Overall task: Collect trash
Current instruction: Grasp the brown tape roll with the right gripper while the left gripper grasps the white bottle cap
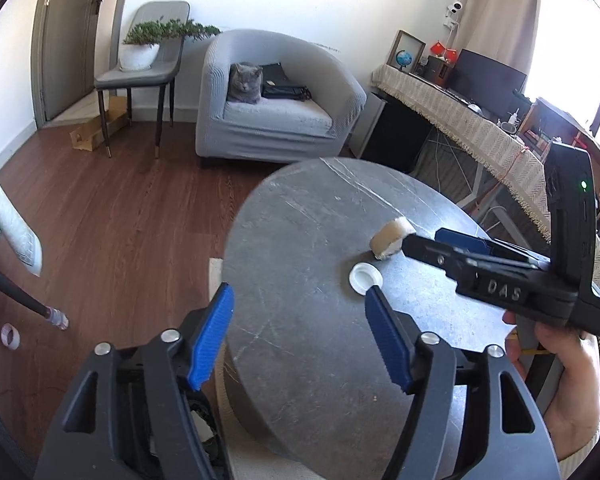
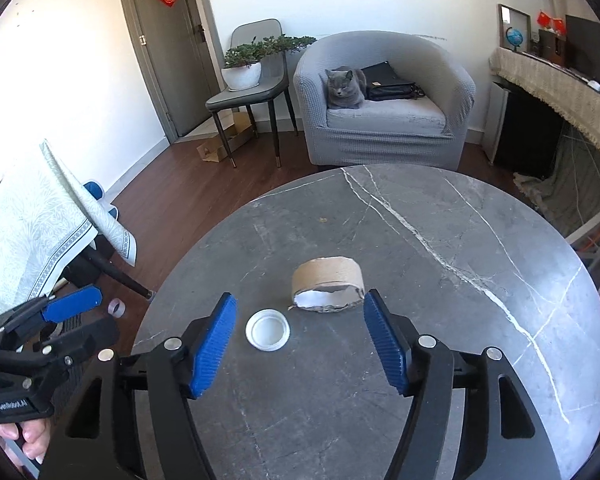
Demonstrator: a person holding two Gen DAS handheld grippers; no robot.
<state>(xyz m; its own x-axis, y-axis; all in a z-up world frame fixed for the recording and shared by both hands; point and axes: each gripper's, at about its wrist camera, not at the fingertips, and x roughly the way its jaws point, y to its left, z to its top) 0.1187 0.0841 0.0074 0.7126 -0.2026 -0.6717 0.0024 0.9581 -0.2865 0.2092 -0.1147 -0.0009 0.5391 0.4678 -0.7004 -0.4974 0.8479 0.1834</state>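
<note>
A brown cardboard tape core [image 2: 327,283] lies on the round grey marble table [image 2: 440,248], with a white plastic lid [image 2: 268,329] just left of it. My right gripper [image 2: 300,340] is open above the table, the lid and the core's near edge between its blue pads. In the left wrist view the core [image 1: 391,238] and the lid [image 1: 365,277] lie at the table's right side, with the right gripper [image 1: 424,246] reaching the core. My left gripper [image 1: 300,336] is open and empty over the table's [image 1: 300,240] left edge.
A small tape ring [image 2: 117,307] lies on the wood floor left of the table. A grey armchair [image 2: 384,100] with a cat [image 2: 344,89] and a black bag stands beyond. A chair with a potted plant [image 2: 244,66], a cloth-covered desk [image 1: 460,116] and a cloth-draped table [image 2: 32,224] stand around.
</note>
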